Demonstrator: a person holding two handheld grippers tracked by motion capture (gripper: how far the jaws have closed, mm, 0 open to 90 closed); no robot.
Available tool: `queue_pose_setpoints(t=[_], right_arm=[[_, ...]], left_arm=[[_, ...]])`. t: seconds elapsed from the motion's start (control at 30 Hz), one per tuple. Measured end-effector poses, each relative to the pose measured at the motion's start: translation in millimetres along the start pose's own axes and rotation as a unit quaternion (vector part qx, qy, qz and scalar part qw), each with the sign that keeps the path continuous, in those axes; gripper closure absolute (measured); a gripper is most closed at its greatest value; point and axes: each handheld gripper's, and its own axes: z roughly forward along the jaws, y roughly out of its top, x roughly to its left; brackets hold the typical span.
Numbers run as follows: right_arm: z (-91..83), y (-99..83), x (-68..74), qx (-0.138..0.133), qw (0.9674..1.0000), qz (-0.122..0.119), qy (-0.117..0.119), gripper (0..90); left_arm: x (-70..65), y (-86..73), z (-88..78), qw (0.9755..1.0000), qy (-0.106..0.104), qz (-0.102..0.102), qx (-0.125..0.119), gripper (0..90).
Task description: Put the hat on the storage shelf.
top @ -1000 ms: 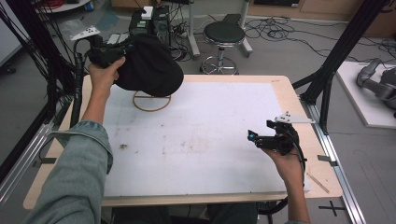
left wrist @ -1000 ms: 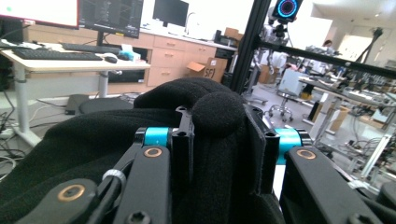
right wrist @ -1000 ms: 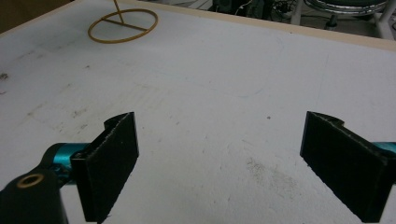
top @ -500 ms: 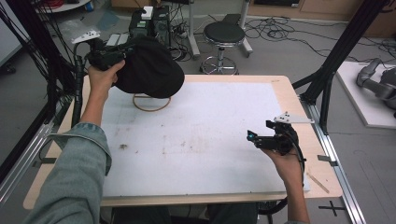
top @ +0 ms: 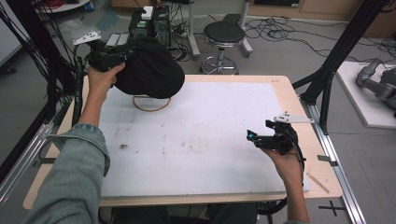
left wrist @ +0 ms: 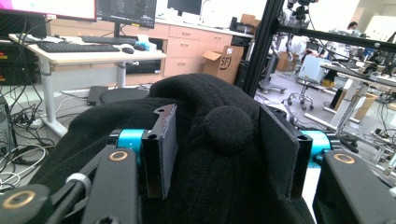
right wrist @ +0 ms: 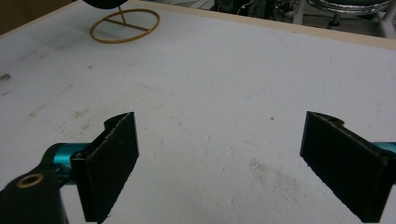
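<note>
A black knitted hat [top: 152,71] with a small pompom [left wrist: 229,128] hangs over a gold wire stand, whose ring base [top: 150,103] rests on the far left of the table. My left gripper [top: 120,55] is at the hat's left side. Its jaws have just been opening, and in the left gripper view [left wrist: 219,140] they stand apart with the hat's fabric loose between the pads. My right gripper [top: 252,137] is held low over the table's right side, open with nothing between its fingers [right wrist: 229,163]. The stand's base [right wrist: 124,25] lies far ahead of it.
The white table mat [top: 196,140] is stained in places. A black frame post [top: 327,79] rises at the right edge and cables hang at the left. A round stool [top: 224,35] and computer gear stand on the floor beyond the far edge.
</note>
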Motion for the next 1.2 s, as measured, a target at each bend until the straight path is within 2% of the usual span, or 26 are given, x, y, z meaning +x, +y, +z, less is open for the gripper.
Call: queue_pose_setpoints(t=[0.5,0.83,1.2], right_arm=[[0.3,0.4,0.5,0.002,1.0000,0.000,0.001,11.3],[1.4,0.7,1.2,0.003,1.0000,-0.002,0.003,11.3],[2.3,1.4,2.8,0.005,1.0000,-0.002,0.004,11.3]], left_arm=[[0.4,-0.1,-0.8,0.9999,0.008,0.001,0.006,37.3],[-2.5,0.5,-2.6,0.9998,0.013,0.012,0.010,30.3],[-4.4,1.9,-12.6,0.9995,0.018,0.026,0.008,29.1]])
